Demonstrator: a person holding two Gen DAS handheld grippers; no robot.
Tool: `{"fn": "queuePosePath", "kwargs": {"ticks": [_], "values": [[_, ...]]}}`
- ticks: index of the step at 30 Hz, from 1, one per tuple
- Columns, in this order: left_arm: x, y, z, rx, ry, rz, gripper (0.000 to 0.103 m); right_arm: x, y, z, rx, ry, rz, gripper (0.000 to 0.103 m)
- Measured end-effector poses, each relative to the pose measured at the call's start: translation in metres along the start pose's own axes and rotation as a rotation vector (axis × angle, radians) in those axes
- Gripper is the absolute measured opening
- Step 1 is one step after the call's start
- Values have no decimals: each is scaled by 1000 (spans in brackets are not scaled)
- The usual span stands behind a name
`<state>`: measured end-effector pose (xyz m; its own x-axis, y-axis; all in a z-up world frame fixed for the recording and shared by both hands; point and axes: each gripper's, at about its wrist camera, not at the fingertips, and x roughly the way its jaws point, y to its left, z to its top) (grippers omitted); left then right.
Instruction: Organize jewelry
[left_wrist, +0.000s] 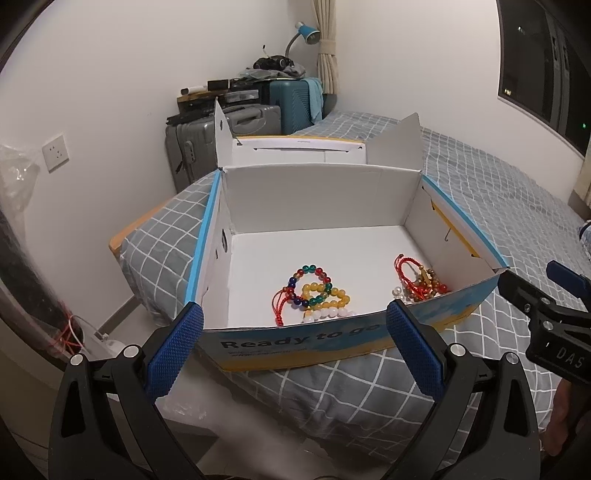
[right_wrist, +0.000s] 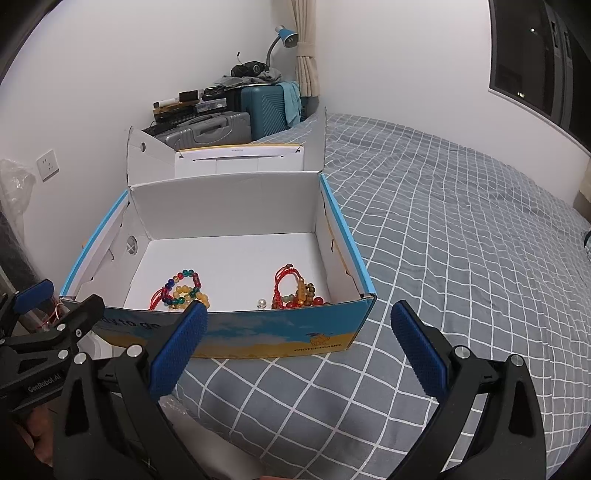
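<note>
An open white cardboard box (left_wrist: 317, 199) with blue edges sits on the bed; it also shows in the right wrist view (right_wrist: 229, 206). Inside, near the front wall, lie a multicoloured bead bracelet (left_wrist: 312, 286) with yellow and white beads, and a pile of red-cord and brown bead bracelets (left_wrist: 417, 280). The same two groups show in the right wrist view: the multicoloured bracelet (right_wrist: 181, 290) and the red-cord pile (right_wrist: 295, 291). My left gripper (left_wrist: 295, 343) is open and empty in front of the box. My right gripper (right_wrist: 299, 347) is open and empty at the box's front right corner.
The grey checked bedspread (right_wrist: 461, 258) stretches to the right. The box lid (left_wrist: 295, 147) stands open behind the box. Suitcases (left_wrist: 221, 129) with clutter and a blue lamp (left_wrist: 308, 31) stand at the wall. The bed's edge and floor lie to the left.
</note>
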<state>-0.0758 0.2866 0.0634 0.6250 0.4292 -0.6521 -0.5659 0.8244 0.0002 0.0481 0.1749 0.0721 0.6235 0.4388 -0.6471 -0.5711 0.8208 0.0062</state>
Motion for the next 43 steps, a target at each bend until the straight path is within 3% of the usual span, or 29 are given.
{"fn": "queuePosePath", "kwargs": {"ticks": [43], "values": [[-2,-4,3,0,-4,-14,97,7,-2,-3,-3,14,0,95]]}}
